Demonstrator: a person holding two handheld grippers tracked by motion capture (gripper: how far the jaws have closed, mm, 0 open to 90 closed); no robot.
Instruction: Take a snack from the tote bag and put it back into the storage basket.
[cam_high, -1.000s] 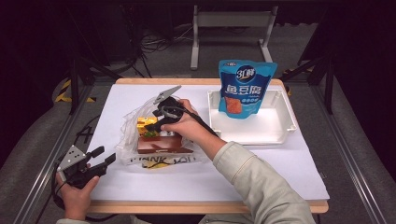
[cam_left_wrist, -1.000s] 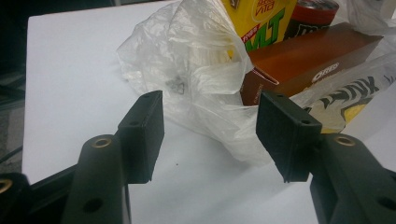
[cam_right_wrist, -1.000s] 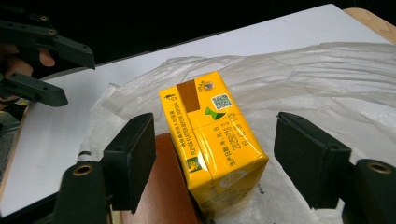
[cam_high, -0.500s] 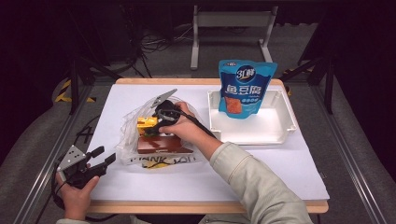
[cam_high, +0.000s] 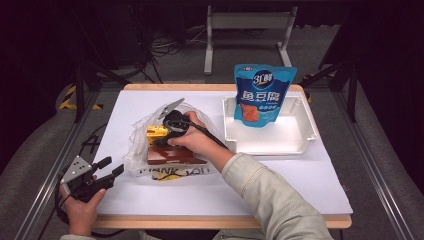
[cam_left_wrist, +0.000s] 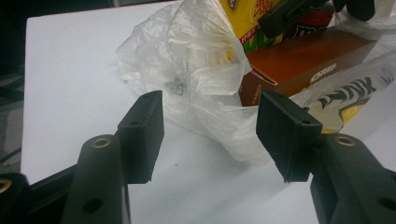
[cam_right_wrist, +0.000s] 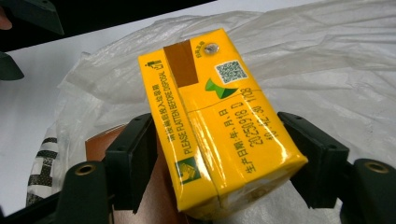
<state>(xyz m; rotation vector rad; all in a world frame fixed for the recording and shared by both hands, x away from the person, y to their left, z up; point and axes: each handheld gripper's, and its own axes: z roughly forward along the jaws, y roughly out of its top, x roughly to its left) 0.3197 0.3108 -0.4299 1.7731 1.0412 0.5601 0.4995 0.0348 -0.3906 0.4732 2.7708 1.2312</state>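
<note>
As right gripper (cam_right_wrist: 219, 154) jaws close around yellow drink carton (cam_right_wrist: 219, 121) inside clear plastic bag (cam_high: 145, 132), grasp looks imminent; left gripper (cam_high: 112, 167) idles open.

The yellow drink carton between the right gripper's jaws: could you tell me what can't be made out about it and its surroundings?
- Yellow drink carton, right gripper view: its near end is cut off by the bottom edge; whether both pads press it is unclear.
- Brown box, left gripper view: partly hidden by the plastic bag.
- Right gripper, high view: the jaws are hidden by the hand.
- Bag's lettering, high view: crumpled, unreadable.
</note>
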